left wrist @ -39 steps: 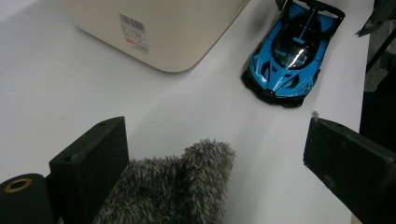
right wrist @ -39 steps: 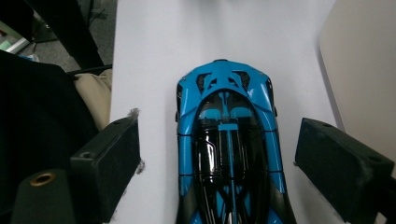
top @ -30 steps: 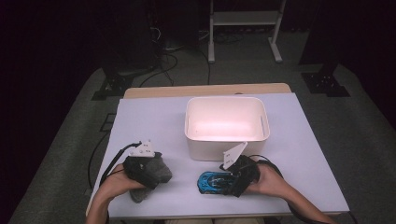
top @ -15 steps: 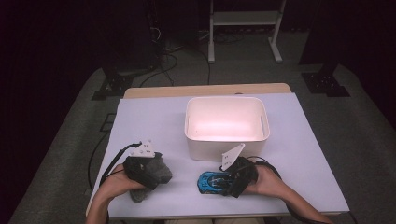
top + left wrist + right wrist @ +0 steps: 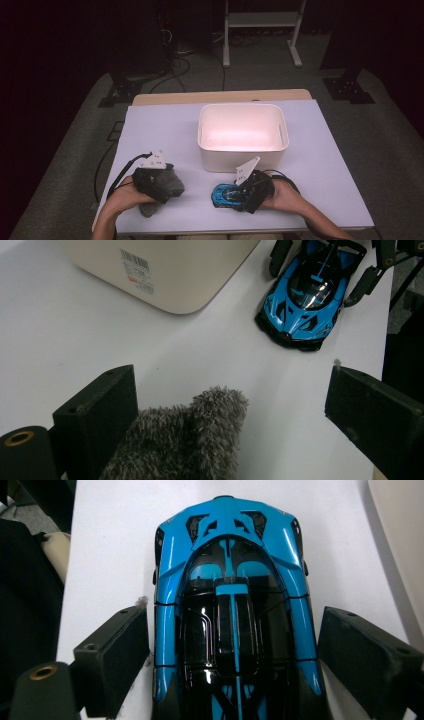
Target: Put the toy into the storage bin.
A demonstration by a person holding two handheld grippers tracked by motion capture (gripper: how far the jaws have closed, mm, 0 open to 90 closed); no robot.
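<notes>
A blue and black toy car (image 5: pixel 223 195) sits on the white table near its front edge, in front of the white bin (image 5: pixel 242 107). My right gripper (image 5: pixel 236 194) straddles the car (image 5: pixel 230 580), open, with a jaw close to each flank. My left gripper (image 5: pixel 166 188) stands wide open over a grey fuzzy cloth (image 5: pixel 174 184) at the front left. That cloth (image 5: pixel 185 440) lies by the left jaw in the left gripper view, far from the other jaw. This view also shows the car (image 5: pixel 302 297) with the right gripper's fingers (image 5: pixel 278 255) beside it.
The bin's wall bears a barcode label (image 5: pixel 136 271), and its inside looks empty. The table top (image 5: pixel 165 130) has its front edge just behind both hands. Dark floor, cables and a metal stand (image 5: pixel 260 30) lie beyond the far edge.
</notes>
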